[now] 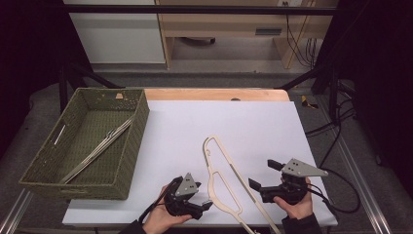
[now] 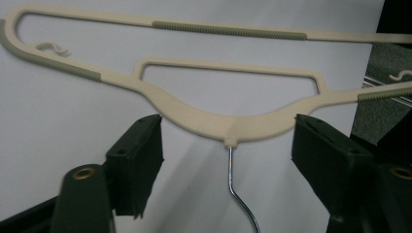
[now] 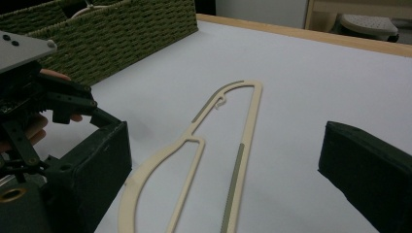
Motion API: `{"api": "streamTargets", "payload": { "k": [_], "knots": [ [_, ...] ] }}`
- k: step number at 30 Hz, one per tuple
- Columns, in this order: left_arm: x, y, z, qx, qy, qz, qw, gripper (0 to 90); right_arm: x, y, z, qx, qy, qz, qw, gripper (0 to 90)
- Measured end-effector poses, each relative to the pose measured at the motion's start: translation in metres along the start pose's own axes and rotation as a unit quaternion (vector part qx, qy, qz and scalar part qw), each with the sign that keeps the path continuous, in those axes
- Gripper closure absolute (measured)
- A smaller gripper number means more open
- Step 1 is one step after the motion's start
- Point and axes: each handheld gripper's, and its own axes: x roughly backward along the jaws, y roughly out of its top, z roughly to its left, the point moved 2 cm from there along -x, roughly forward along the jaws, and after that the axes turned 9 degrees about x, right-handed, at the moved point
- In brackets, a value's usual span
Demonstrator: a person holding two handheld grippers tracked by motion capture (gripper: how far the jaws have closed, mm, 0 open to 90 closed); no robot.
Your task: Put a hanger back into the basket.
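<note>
One cream hanger [image 1: 225, 180], lying flat on the white sheet [image 1: 253, 122], lower centre of the high view; its metal hook [image 2: 238, 189] points toward the left gripper [image 1: 203, 201].

Risks, as we judge them:
- The hanger's neck is thin and flat on the sheet; if our jaws close above it, they may meet on nothing or skid the hanger aside.
- Closing on the slim hook wire instead of the neck could let the hanger swing or twist out.
- A one-sided grip may leave the long arm dragging and catching the basket [image 1: 122, 161] rim.

Position: in the left gripper view the neck sits between our two jaws, centre frame, touching neither.

Left gripper: partly open, holding nothing. Right gripper [image 1: 263, 176]: jaws wide apart, empty, just right of the hanger's bar.
</note>
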Motion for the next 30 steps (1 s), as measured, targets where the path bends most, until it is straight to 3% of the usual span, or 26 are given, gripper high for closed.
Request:
{"api": "streamTargets", "payload": {
  "k": [5,12,21,24,30],
  "knots": [
    [-0.007,-0.005,-0.001,0.0,-0.004,0.032,0.9995,46.3,-0.003,-0.001,0.001,0.002,0.002,0.007,1.0,5.9],
    [-0.011,-0.009,-0.003,-0.006,0.012,0.045,0.9989,63.2,-0.005,-0.002,0.002,0.003,0.003,0.011,0.9999,5.9],
    [-0.014,-0.01,-0.005,-0.016,0.03,0.053,0.998,71.4,-0.008,-0.003,0.004,0.006,0.005,0.018,0.9998,5.4],
    [-0.015,-0.009,-0.007,-0.009,0.036,0.055,0.9978,72.1,-0.009,-0.002,0.004,0.007,0.008,0.018,0.9998,5.3],
    [-0.015,-0.008,-0.007,-0.022,0.035,0.066,0.997,74.7,-0.011,-0.002,0.006,0.008,0.008,0.02,0.9997,5.3]
  ]
}}
